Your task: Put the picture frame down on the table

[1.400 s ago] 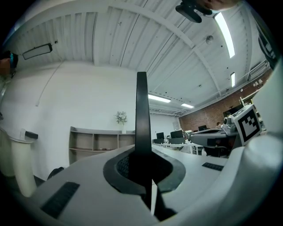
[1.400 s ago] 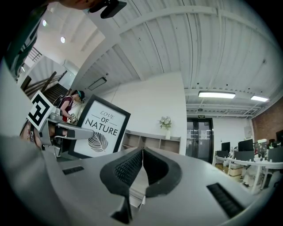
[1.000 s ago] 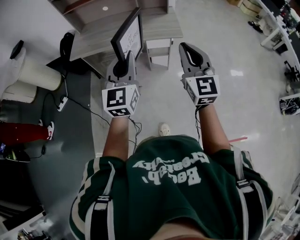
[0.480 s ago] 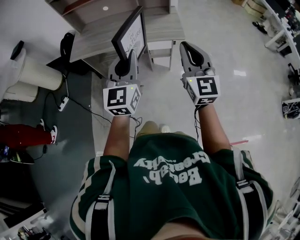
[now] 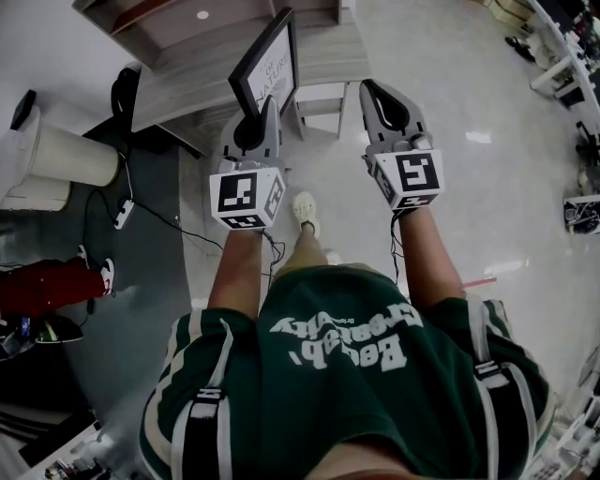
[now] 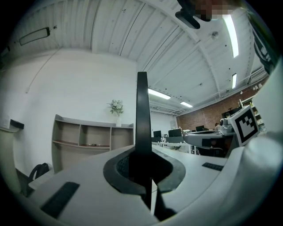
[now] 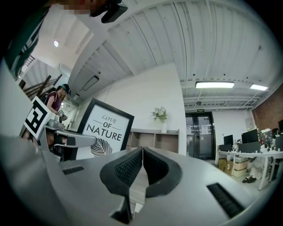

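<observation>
The picture frame (image 5: 268,64) is black, with a white print reading "LOVE OF NATURE" (image 7: 103,130). It stands upright over the near edge of the grey wooden table (image 5: 328,56). My left gripper (image 5: 260,111) is shut on its lower edge. In the left gripper view the frame (image 6: 142,112) shows edge-on as a thin black bar rising from between the jaws of the left gripper (image 6: 144,160). My right gripper (image 5: 376,95) is level beside it, to the right, shut with nothing in it; its ribbed pads (image 7: 131,166) meet at the tips (image 7: 142,152).
A grey shelf unit (image 5: 169,21) stands behind the table, and a small white stand (image 5: 319,97) is under it. A white cylinder (image 5: 66,155), a dark bag (image 5: 122,89) and cables lie left. Someone in red (image 5: 47,281) stands at left. Desks line the right side.
Both grippers have moved forward towards the table, the frame going with the left one. The person has stepped forward; a shoe now shows between the arms.
</observation>
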Available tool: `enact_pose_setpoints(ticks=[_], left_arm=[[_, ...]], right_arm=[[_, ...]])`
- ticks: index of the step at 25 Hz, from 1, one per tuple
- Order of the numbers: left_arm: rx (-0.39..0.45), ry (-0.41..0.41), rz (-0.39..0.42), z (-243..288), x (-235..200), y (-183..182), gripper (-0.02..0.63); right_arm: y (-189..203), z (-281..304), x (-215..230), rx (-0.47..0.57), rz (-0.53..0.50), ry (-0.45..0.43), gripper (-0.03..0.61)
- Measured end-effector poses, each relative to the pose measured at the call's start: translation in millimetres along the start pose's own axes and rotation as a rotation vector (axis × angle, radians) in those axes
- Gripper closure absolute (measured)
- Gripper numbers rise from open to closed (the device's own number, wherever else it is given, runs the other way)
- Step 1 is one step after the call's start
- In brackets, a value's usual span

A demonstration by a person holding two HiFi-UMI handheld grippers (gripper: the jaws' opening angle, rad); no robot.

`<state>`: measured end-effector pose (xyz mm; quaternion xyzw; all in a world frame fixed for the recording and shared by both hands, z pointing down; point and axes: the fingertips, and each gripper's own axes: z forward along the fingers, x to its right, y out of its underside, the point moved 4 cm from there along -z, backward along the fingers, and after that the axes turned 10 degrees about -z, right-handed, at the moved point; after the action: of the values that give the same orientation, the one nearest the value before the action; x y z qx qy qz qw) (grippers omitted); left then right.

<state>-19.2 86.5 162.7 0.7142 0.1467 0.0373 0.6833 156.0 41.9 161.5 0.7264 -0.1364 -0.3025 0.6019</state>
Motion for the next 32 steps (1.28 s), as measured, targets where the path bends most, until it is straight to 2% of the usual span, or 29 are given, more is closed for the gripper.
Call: enact_pose_setpoints(ticks=[4, 14, 17, 23, 32], left_arm=[[0.005, 0.032, -0.031, 34.0, -21.9, 10.5, 0.586], [-0.024, 0.070, -0.050, 154.4, -107.7, 12.8, 0.588], [-0.040, 0.086, -0.068, 156.0, -144.5, 23.5, 0.588], [-0.040, 0.119, -0.054, 143.6, -230.4, 39.7, 0.588], [-0.068, 0.158, -0.079, 183.2, -277.4, 57.2, 0.588]], right_arm=[[14.1, 34.9, 9.2, -0.009, -0.001, 0.005, 0.543], [30.9, 174.8, 36.1, -0.018, -0.001, 0.021, 0.543], [37.2, 199.8, 12.7, -0.026, -0.008, 0.043, 0.543], [55.6, 250.7, -47.5, -0.045, 0.011, 0.085, 0.543], [76.1, 308.4, -55.0, -0.079, 0.013, 0.103, 0.543]])
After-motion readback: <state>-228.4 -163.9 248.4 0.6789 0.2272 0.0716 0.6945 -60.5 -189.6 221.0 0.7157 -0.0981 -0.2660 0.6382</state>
